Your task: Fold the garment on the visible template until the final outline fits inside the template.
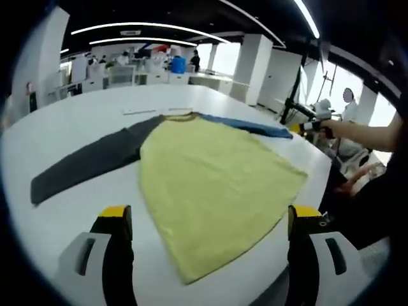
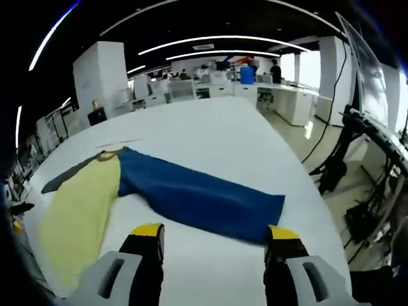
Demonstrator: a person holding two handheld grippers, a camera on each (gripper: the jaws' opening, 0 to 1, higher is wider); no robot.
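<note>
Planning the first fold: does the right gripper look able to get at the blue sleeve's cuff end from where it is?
Probably yes. The right gripper is open, and the blue sleeve lies flat on the white table, its cuff end just ahead of the jaws with nothing between.

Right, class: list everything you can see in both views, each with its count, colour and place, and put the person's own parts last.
Garment: one, yellow body, lying flat on the table.
Grey sleeve: one, spread out to one side.
Blue sleeve: one, spread out to the other side.
Table: one, white, under the garment.
Background desks: several, white, far end of the room.
Left hand-held gripper: one, yellow-tipped, open, near the hem.
Right hand-held gripper: one, yellow-tipped, open, at the blue cuff.
</note>
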